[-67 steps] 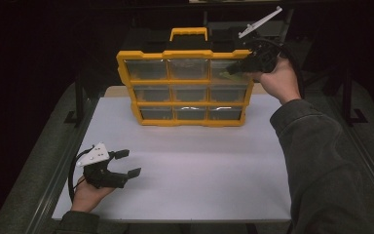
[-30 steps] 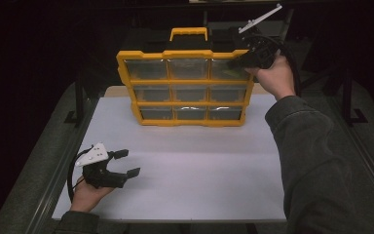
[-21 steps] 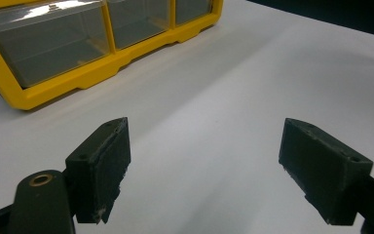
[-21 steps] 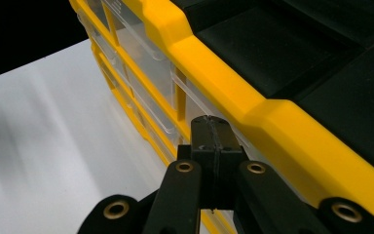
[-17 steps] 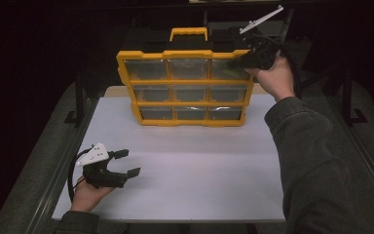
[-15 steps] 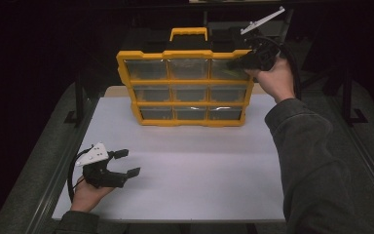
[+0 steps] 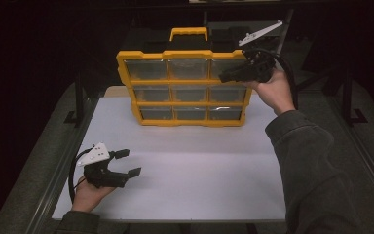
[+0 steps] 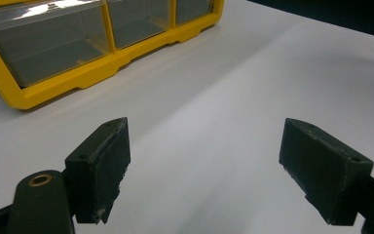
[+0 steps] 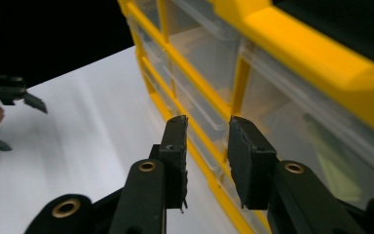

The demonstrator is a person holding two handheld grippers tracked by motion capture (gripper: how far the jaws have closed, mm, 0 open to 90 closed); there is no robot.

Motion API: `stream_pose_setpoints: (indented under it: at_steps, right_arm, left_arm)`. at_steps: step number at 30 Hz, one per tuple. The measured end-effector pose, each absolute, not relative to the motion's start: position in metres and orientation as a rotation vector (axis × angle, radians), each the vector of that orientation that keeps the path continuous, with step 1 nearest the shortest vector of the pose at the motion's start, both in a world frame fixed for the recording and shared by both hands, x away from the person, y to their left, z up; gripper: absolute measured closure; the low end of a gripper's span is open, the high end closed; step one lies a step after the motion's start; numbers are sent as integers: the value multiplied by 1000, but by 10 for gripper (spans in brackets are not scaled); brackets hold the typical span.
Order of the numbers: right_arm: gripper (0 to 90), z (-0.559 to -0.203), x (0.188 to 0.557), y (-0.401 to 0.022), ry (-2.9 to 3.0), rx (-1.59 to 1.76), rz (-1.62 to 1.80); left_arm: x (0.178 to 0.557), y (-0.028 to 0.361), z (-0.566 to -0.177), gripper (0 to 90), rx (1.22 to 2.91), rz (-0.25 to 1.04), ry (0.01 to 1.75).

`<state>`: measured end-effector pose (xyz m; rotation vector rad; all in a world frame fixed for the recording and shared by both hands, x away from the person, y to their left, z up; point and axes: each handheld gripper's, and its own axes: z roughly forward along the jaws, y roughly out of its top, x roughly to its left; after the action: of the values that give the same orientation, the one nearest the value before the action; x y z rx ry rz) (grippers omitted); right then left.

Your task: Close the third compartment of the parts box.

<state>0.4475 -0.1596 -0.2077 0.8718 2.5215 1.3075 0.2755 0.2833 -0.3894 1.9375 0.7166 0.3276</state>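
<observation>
Since the earlier frames the right gripper (image 7: 226,77) has barely shifted at the upper right drawer of the yellow organizer (image 7: 185,87), but its jaws have just been opening: in the right gripper view they now stand a narrow gap apart, with nothing between the pads (image 9: 175,161), only the front of the drawers seen beyond them. The organizer itself has kept its place, standing upright at the far side of the white bench (image 7: 185,180), its yellow handle (image 7: 189,33) on top and three rows of clear drawers facing the person. The right hand (image 7: 272,90) holds its gripper level against the top right drawer (image 7: 226,68); whether the jaw tips touch the drawer front I cannot tell. The left gripper (image 7: 129,163) rests low over the near left corner of the bench, well apart from the organizer, in the same spot as before. Its jaws are spread wide and hold nothing, with bare white bench between them in the left gripper view, and the organizer's lower corner (image 8: 24,95) beyond.
</observation>
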Motion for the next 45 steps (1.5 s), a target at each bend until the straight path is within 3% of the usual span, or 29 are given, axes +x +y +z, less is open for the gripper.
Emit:
stream_pose_setpoints:
  at_steps: [34,45]
  right_arm:
    - [266,-248,406,-165,2465,854,1400]
    - [247,-271,397,-177,2438,913,1434]
  left_arm:
    - [277,282,-390,189,1941,317,727]
    - [278,282,-390,185,1945,321,732]
